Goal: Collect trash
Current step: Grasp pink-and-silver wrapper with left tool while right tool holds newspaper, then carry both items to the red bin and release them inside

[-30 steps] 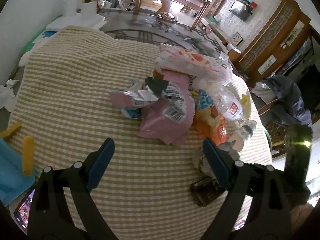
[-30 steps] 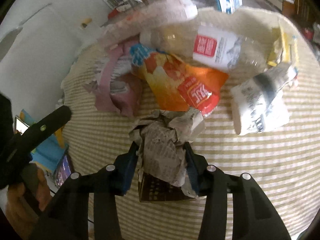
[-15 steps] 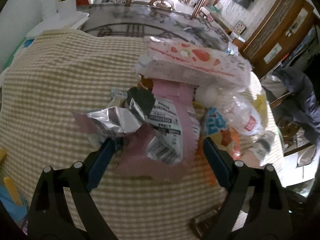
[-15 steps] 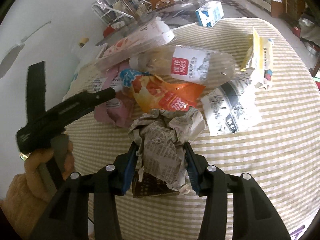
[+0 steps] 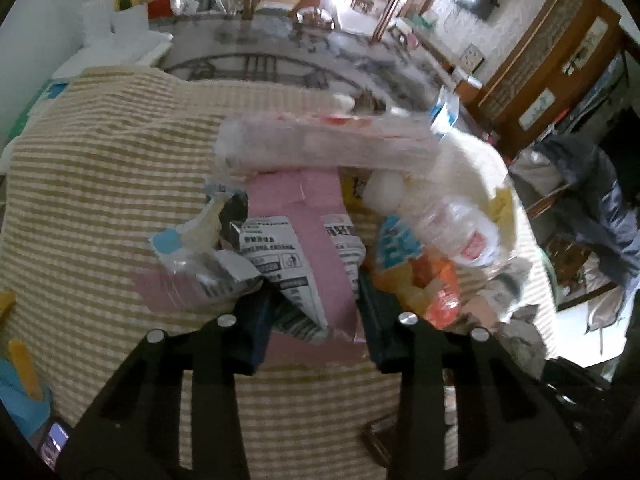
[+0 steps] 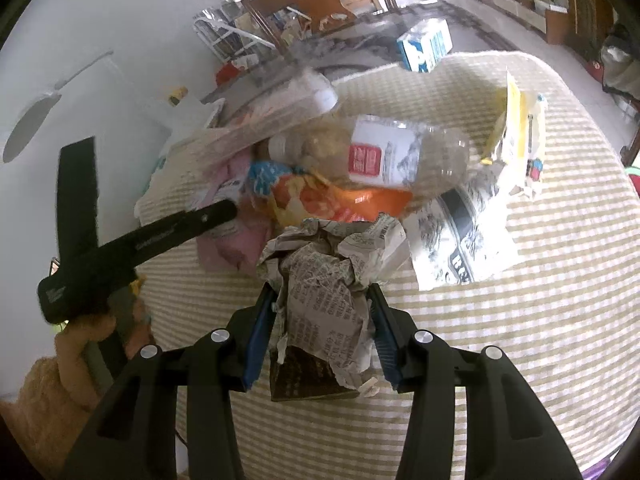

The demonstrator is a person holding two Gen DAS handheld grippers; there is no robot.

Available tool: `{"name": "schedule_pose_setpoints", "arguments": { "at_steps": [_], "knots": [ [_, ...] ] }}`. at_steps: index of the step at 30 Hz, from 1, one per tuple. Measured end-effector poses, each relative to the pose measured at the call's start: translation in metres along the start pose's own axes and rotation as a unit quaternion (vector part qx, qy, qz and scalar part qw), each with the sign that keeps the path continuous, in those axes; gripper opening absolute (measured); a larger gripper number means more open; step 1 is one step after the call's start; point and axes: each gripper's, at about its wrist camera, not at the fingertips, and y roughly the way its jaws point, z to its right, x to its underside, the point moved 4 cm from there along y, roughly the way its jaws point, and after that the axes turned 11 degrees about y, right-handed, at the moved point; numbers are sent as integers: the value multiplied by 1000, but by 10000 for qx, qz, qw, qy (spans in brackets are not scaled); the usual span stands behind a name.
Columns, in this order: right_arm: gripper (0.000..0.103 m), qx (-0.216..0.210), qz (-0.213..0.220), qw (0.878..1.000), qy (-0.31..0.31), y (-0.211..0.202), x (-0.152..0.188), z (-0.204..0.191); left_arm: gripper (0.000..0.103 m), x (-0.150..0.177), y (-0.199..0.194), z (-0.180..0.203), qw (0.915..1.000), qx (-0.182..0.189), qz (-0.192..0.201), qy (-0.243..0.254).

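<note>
A heap of trash lies on a checked tablecloth point(image 5: 100, 184). My left gripper point(image 5: 316, 304) is in the heap and its jaws are closing. A pink wrapper point(image 5: 296, 196) with printed white panels sits between the pads, which press on its lower end. My right gripper point(image 6: 322, 312) is shut on a crumpled newspaper wad point(image 6: 320, 276), which hangs just above a dark brown wrapper point(image 6: 308, 380). In the right wrist view the left gripper's finger point(image 6: 180, 232) reaches in from the left, held by a hand point(image 6: 80, 340).
The heap holds a clear plastic bottle point(image 6: 384, 156), an orange snack bag point(image 6: 340, 200), a long pink-and-white packet point(image 5: 320, 144), a black-and-white bag point(image 6: 460, 236) and a yellow packet point(image 6: 516, 128). A blue carton point(image 6: 424, 46) stands at the far edge. A phone point(image 5: 54, 438) lies at the near left.
My left gripper has moved forward into the heap and its jaws have narrowed from wide apart onto the pink wrapper. My right gripper keeps its hold on the newspaper wad.
</note>
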Motion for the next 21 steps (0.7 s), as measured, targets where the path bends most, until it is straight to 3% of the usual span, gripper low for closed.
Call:
{"name": "schedule_pose_setpoints", "arguments": {
  "at_steps": [8, 21],
  "knots": [
    [45, -61, 516, 9986, 15, -18, -12, 1, 37, -10, -43, 20, 9984, 247, 512, 71],
    [45, 476, 1163, 9910, 455, -63, -36, 43, 37, -26, -72, 64, 9932, 434, 937, 533]
  ]
}}
